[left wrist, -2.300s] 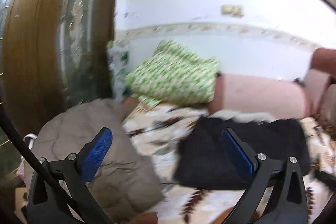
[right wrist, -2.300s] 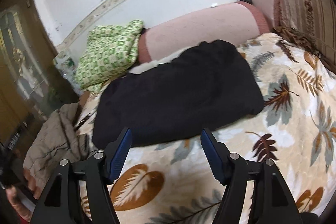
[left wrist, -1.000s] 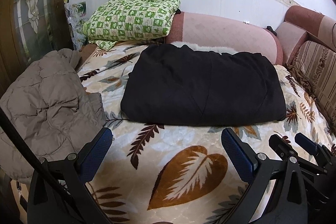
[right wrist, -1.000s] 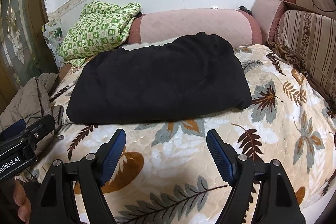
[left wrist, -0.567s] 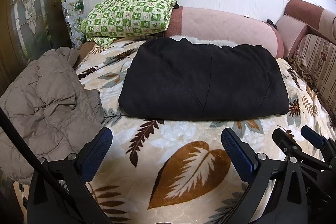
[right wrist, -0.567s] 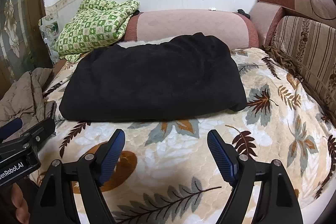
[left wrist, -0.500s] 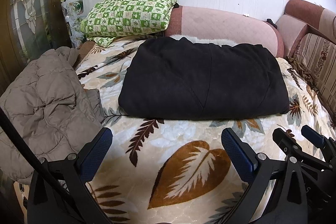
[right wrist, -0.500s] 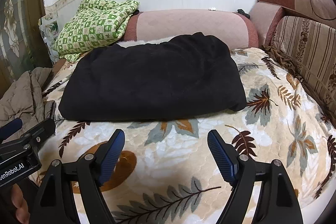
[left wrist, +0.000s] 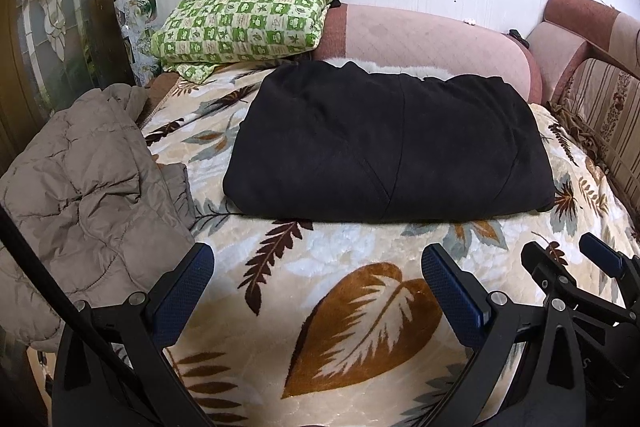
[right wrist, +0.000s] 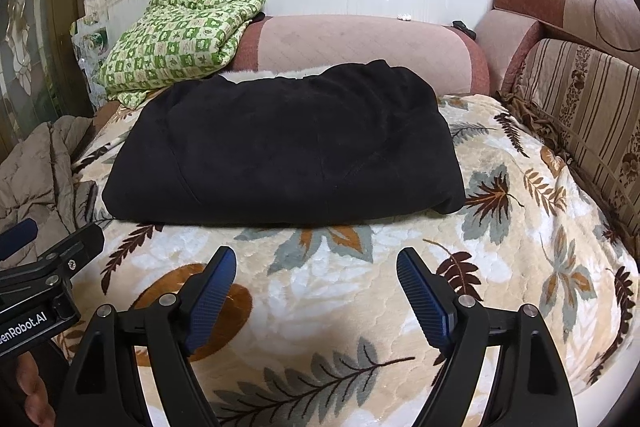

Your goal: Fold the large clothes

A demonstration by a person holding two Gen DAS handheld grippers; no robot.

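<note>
A black garment (left wrist: 384, 143) lies folded in a thick rectangle on the leaf-patterned blanket (left wrist: 360, 307); it also shows in the right wrist view (right wrist: 288, 143). My left gripper (left wrist: 316, 263) is open and empty, held above the blanket in front of the garment. My right gripper (right wrist: 312, 263) is open and empty, also short of the garment's near edge. Each gripper shows at the edge of the other's view.
A crumpled beige puffer jacket (left wrist: 80, 179) lies at the blanket's left edge. A green checked quilt (left wrist: 244, 23) rests on the pink sofa back (left wrist: 432, 39). A striped sofa cushion (right wrist: 588, 107) is on the right. A wooden door (left wrist: 48, 19) stands left.
The left gripper swung from the door and jacket side to face the black garment, then both views steadied. In the last half second almost nothing moved.
</note>
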